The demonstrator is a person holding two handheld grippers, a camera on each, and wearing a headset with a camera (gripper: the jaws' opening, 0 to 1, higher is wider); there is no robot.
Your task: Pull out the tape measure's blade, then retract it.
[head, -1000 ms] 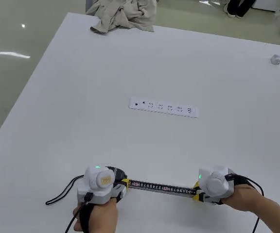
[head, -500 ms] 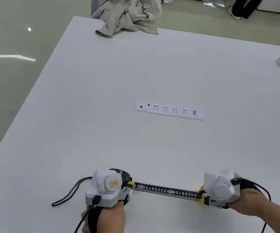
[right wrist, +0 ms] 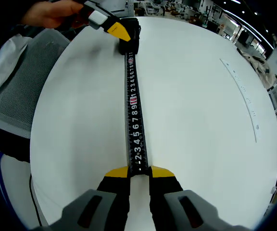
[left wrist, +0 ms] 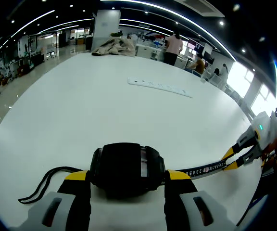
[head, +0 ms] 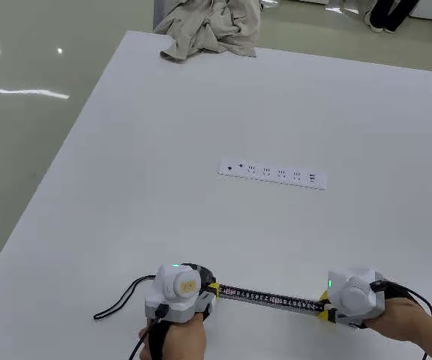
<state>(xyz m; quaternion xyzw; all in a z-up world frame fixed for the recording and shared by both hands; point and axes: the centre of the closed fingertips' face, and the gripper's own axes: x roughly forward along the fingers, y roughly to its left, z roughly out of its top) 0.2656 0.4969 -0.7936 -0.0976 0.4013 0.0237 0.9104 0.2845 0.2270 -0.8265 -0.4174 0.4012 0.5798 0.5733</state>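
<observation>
White and smooth, the counter (head: 126, 187) takes up most of the head view, with shiny floor (head: 21, 112) along the left edge. Low in the frame, the left claw (left wrist: 127, 175) is closed tight on the tape measure (left wrist: 127, 166), a black case with round corners squeezed between the yellow tips. A thin black strap (left wrist: 42, 185) lies in a loop beside it on the counter. The blade (head: 268, 298), a flat black strip with white numbers, runs from the case toward the lower right. The right claw (right wrist: 138, 172) pinches the blade's end between its yellow tips, almost fully closed. A long white power strip (head: 272, 173) lies in the middle of the frame. A crumpled beige cloth (head: 212, 26) sits at the top edge.
</observation>
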